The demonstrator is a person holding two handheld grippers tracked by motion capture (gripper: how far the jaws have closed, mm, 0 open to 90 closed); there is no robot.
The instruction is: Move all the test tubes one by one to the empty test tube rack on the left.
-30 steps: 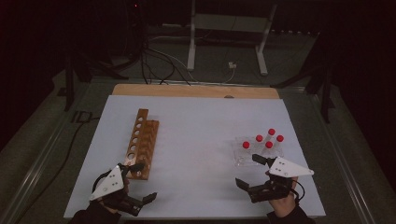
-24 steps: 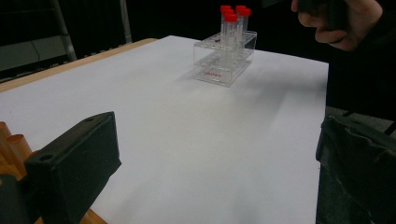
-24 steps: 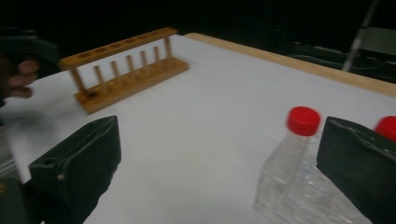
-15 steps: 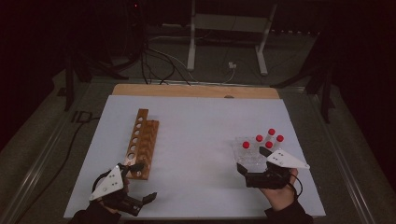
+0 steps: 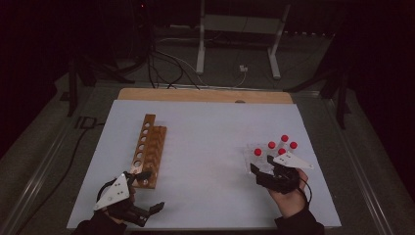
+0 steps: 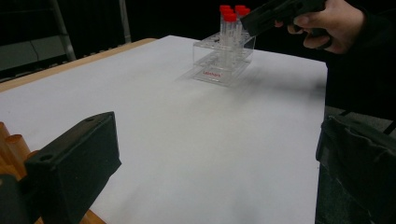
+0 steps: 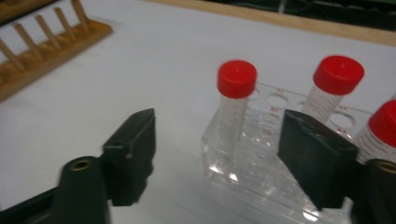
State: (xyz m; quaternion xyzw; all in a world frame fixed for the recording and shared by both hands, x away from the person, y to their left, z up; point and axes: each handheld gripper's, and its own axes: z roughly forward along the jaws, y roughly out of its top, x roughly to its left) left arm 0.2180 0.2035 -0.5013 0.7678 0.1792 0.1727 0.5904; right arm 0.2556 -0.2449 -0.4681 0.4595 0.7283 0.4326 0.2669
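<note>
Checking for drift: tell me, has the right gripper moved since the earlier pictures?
Yes. The right gripper has shifted left and closer to the clear tube rack, its jaws closing partway.

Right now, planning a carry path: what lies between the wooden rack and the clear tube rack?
Bare white tabletop between wooden rack and clear tube rack, in the high view.

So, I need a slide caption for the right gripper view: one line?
Right gripper, jaws apart and closing in, lined up on a red-capped tube at the corner of the clear rack.

Wooden rack (image 5: 148, 150) on white table (image 5: 210, 127)
</note>
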